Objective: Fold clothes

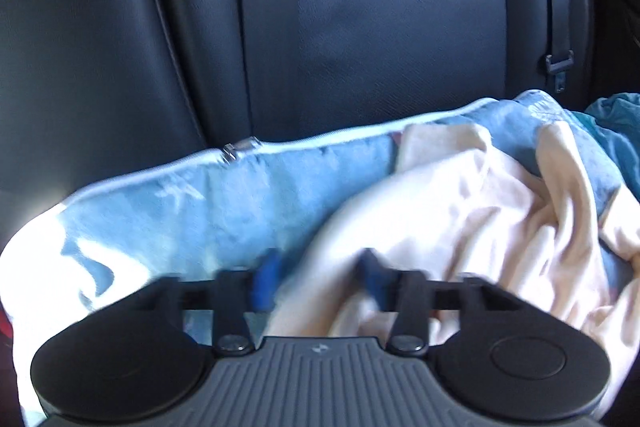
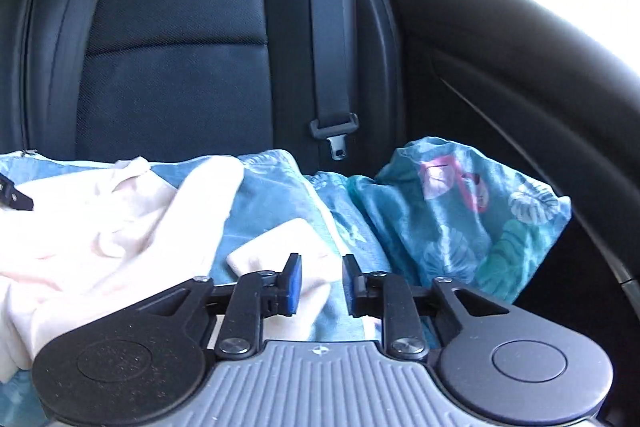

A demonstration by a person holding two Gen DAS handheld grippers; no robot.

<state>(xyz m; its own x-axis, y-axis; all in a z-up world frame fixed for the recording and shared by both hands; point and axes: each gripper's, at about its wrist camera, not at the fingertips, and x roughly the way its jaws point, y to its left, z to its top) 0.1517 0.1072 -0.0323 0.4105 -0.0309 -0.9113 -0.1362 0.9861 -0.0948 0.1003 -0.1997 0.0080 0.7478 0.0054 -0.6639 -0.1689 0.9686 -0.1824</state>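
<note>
1. The cream garment (image 1: 460, 219) lies crumpled across the lower right of the left wrist view, on a blue patterned blanket (image 1: 208, 203); it looks light, soft and limp, likely to sag and slide when lifted.
2. Best hold, I judge: its loose flap (image 2: 280, 247) at lower centre of the right view, or a hem edge.
3. The left gripper (image 1: 320, 283) is spread, empty (blurred); the right gripper (image 2: 321, 285) is released, straddling that flap.
4. A teal floral pillow (image 2: 464, 211) crowds the right; the seat-belt buckle (image 2: 335, 133) and door panel (image 2: 520, 59) hem in the space.
</note>
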